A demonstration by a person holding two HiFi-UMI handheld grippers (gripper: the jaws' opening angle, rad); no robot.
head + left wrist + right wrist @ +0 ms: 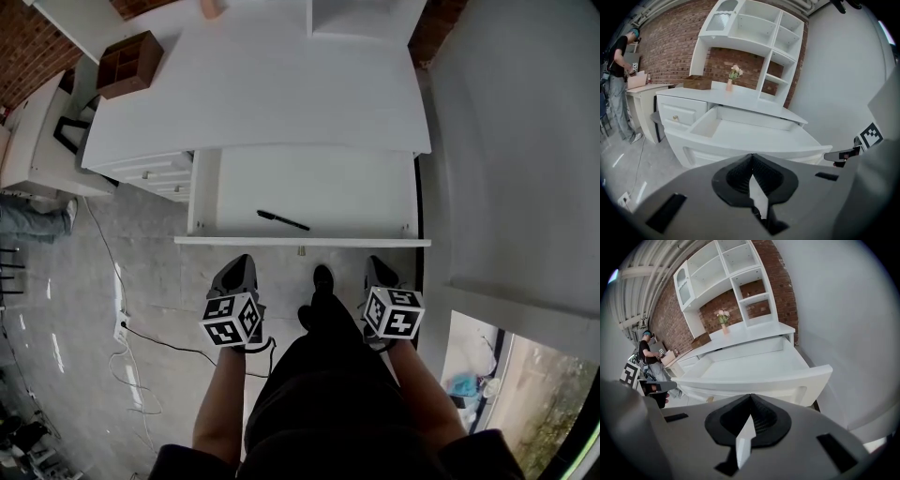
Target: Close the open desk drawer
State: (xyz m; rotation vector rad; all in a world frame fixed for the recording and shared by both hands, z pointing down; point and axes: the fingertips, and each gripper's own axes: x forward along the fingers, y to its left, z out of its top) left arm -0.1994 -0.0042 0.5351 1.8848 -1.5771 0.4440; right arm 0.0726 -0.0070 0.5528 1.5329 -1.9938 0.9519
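The white desk's wide drawer stands pulled out, its front panel facing me. A black pen lies inside it. My left gripper hovers just short of the front panel, left of centre, jaws shut on nothing. My right gripper hovers likewise right of centre, also shut and empty. In the left gripper view the drawer lies ahead of the gripper. The right gripper view has the drawer beyond the gripper.
A brown compartment box sits on the desktop. Small side drawers are at the left. A white wall runs close along the right. A cable trails on the floor. A person stands far left; shelves top the desk.
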